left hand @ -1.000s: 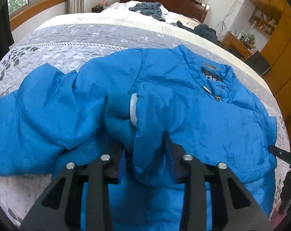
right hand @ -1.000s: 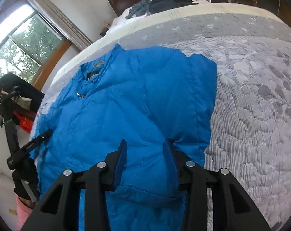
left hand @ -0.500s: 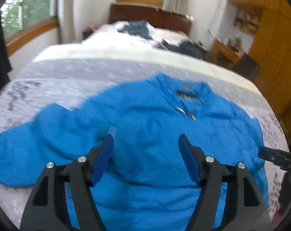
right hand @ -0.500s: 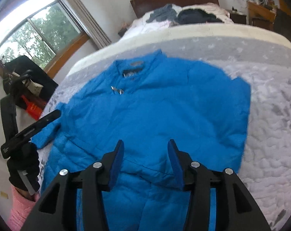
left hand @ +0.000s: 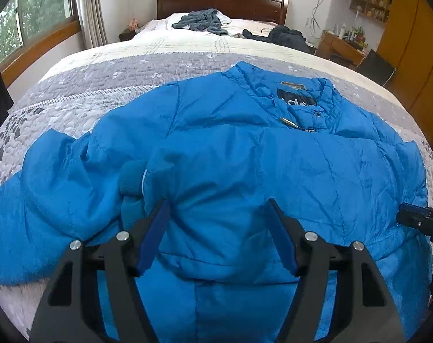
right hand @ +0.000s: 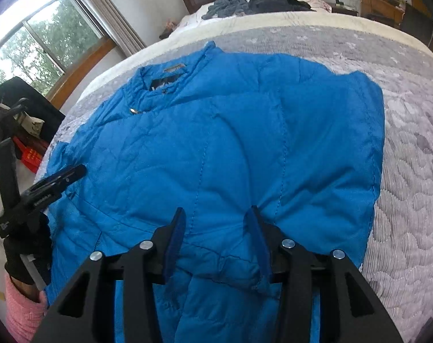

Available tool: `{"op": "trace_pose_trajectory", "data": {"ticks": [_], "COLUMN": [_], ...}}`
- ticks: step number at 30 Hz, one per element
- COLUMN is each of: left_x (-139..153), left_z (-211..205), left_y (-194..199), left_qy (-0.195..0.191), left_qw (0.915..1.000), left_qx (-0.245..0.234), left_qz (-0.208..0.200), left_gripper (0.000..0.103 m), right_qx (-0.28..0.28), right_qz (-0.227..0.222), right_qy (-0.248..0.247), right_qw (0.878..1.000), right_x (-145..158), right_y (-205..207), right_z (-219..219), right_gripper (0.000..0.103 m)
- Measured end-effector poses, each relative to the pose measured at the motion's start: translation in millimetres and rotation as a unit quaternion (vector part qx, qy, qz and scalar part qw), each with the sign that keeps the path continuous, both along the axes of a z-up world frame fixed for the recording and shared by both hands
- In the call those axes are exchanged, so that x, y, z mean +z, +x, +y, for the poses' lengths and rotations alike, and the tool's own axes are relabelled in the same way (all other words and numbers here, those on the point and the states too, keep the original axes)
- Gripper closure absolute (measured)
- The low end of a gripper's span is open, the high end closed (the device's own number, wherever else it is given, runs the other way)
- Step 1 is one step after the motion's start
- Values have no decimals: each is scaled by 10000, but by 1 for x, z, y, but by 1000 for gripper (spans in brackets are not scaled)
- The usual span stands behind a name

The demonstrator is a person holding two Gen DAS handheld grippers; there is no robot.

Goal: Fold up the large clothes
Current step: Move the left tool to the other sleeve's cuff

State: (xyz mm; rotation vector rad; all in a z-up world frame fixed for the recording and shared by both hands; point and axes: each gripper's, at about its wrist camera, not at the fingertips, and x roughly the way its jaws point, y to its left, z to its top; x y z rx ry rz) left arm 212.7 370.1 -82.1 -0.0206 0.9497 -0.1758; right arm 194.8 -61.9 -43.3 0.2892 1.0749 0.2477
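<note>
Bright blue quilted puffer jacket (left hand: 245, 171) lies spread flat, front up, on grey-white quilted bedspread (left hand: 102, 85), collar twd headboard: laid out so I can fold it. Sleeve on my left side lies crossed over chest, cuff (left hand: 133, 177) nr centre. My left gripper (left hand: 218, 228): fingers wide apart, hovering over lower chest, holding nothing. My right gripper (right hand: 216, 237): fingers apart, over hem edge on right side, nothing clamped. Both angled fwd-down. Next, I reckon: fold hem up.

A bed with a grey-and-white quilted bedspread (left hand: 107, 85) fills the bedroom, ending at a dark wooden headboard (left hand: 219, 1). Daylight enters wood-framed windows (right hand: 36, 45) with curtains (left hand: 92, 8). Wooden wardrobes (left hand: 413, 54) and a cluttered desk (left hand: 342, 47) line the opposite wall.
</note>
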Motion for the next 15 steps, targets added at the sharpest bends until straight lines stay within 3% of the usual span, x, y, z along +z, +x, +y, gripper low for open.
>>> {"op": "trace_pose_trajectory", "data": {"ticks": [4,7,11,15], "left_x": [20,38,48,37], "left_z": [18,51,121,199], "left_y": [-18,-42,-83,-115], "left_qy": [-360,-581,-474,-594], "left_qw": [9993,9981,9966,9901], "left_qx": [-49,29,507,1256], "left_qz": [-43,-214,-436,-205], "left_gripper": [36,33,22,21], "right_qx": [92,288,609,1002], "right_qz": [-212,-437,-476,-430], "right_qy": [126,64,46,-37], "right_qw": [9997,9986,9970,9940], "right_x": [24,45,54,53], "right_y": [-11,-21,-30,-38], "right_z": [2,20,49,84], "right_gripper": [55,46,40,40]}}
